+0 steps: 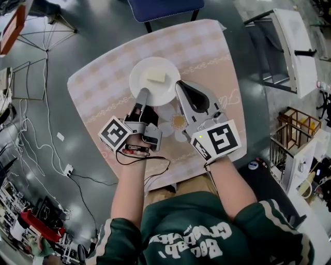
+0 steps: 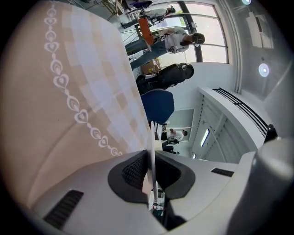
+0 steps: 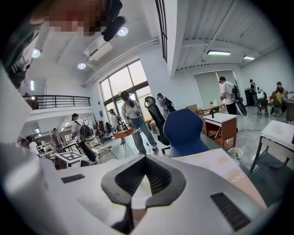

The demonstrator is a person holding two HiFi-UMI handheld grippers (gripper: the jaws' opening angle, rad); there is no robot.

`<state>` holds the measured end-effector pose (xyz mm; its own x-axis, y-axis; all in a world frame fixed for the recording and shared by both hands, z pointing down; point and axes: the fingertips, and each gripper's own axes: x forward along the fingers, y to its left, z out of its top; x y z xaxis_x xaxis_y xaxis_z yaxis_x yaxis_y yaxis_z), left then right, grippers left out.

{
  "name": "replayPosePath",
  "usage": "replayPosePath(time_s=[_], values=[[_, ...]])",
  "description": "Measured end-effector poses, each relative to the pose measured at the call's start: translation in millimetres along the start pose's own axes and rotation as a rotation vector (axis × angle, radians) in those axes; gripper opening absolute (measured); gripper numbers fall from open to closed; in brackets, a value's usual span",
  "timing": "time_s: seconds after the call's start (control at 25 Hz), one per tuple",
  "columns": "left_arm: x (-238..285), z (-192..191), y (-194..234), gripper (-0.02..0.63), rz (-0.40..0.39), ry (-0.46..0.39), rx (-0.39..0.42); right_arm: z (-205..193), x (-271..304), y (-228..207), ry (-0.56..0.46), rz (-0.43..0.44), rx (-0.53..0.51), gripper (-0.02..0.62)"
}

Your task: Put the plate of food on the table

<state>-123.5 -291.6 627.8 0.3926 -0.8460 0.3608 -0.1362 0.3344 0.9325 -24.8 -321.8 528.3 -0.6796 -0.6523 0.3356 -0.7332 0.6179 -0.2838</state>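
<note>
A white plate [image 1: 140, 72] carrying a pale block of food [image 1: 156, 76] is over the far middle of the table [image 1: 98, 93], which has a pink checked cloth. I cannot tell whether it rests on the cloth. My left gripper [image 1: 143, 94] is shut on the plate's near rim. In the left gripper view the plate [image 2: 150, 147] shows edge-on between the pads of that gripper [image 2: 150, 179]. My right gripper [image 1: 179, 84] lies flat with its tips together at the plate's right rim. In the right gripper view its jaws [image 3: 147, 158] meet with nothing pinched.
A blue chair [image 1: 163, 8] stands at the table's far side. A daisy print [image 1: 177, 122] marks the cloth between my hands. Cables [image 1: 31, 140] trail over the floor at left. A wooden crate [image 1: 295, 124] and clutter stand at right. People stand in the room beyond [image 3: 133, 119].
</note>
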Motion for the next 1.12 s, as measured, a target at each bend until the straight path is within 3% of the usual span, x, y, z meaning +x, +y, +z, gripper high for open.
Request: replayPosePath(time_s=[0.52, 0.76, 1.12], values=[[4.0, -10.7, 22.1, 0.028, 0.066, 0.035, 0.021, -8.2, 3.3, 0.7, 0.013, 0.008, -0.007, 0.015], [5.4, -12.3, 33.7, 0.028, 0.126, 0.058, 0.067, -12.5, 3.6, -5.1, 0.019, 0.005, 0.003, 0.015], [4.6, -14.1, 37.5, 0.028, 0.134, 0.037, 0.034, -13.6, 4.4, -4.3, 0.021, 0.02, 0.005, 0.015]])
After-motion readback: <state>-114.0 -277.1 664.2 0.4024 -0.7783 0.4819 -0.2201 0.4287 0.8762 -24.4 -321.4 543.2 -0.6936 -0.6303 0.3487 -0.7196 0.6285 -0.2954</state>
